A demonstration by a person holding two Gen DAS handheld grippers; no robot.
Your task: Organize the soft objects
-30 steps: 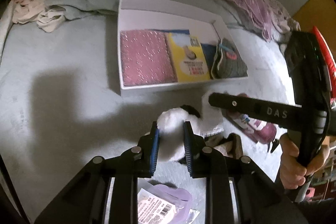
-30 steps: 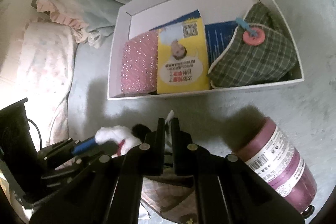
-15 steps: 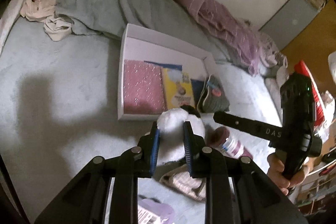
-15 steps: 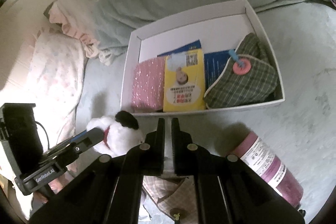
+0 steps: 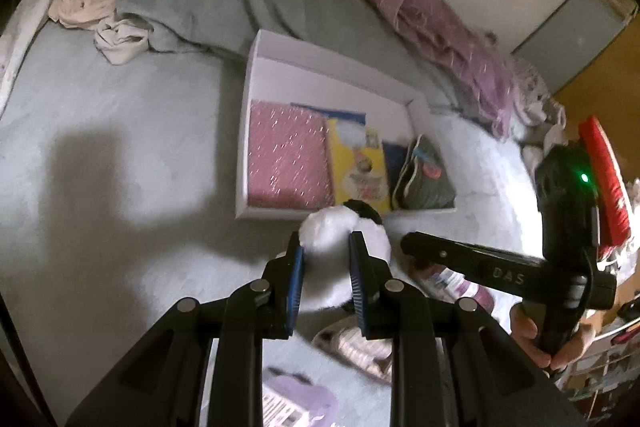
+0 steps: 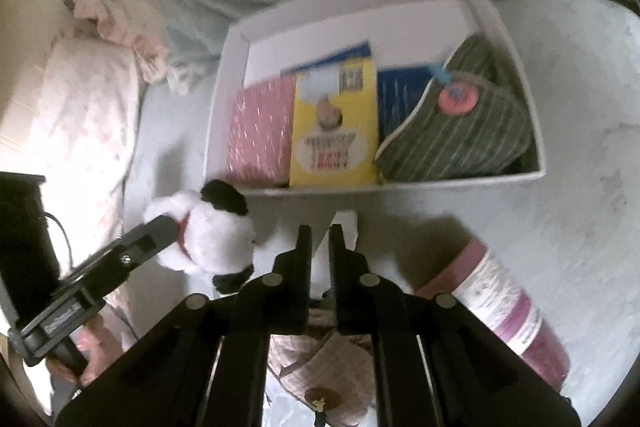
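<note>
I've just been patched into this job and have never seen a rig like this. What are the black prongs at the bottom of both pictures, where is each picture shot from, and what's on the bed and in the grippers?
The prongs are two hand-held grippers; a person holds one in each hand, and each carries a camera looking along its fingers. One picture is from the left gripper, which is clamped on a white plush toy. The other is from the right gripper; its jaws are opening, and I can't tell if anything is between them. On the bed lies a white box holding a pink pad, a yellow booklet and a green plaid pouch. Outside the box lie a pink bottle and a checked cloth.
</note>
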